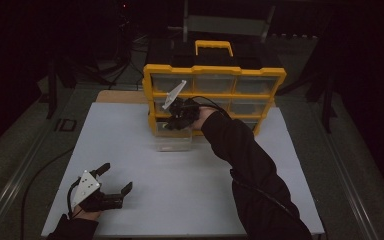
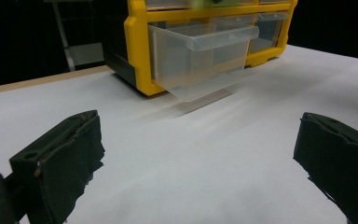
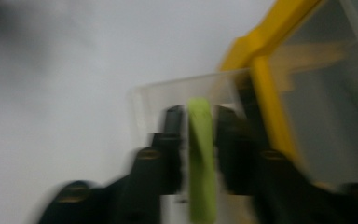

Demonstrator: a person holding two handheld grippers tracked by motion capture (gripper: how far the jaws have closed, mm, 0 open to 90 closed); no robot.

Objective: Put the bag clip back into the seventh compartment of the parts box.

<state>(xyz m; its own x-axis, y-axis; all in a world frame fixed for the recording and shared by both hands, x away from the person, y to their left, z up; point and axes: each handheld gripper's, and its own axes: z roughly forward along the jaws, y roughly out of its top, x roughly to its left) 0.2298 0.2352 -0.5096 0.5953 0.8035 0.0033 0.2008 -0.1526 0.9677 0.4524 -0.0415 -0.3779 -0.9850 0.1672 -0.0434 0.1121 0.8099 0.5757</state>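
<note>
Green strip (image 3: 201,158) stands lengthwise between right tool (image 3: 200,135) jaws.

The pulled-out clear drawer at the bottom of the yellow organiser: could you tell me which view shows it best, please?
The left gripper view: the clear drawer is sharp and unobstructed, sticking out of the yellow organiser. The high view shows it small and dim, under the right gripper. The right gripper view shows it blurred behind a green object between the jaws.
</note>
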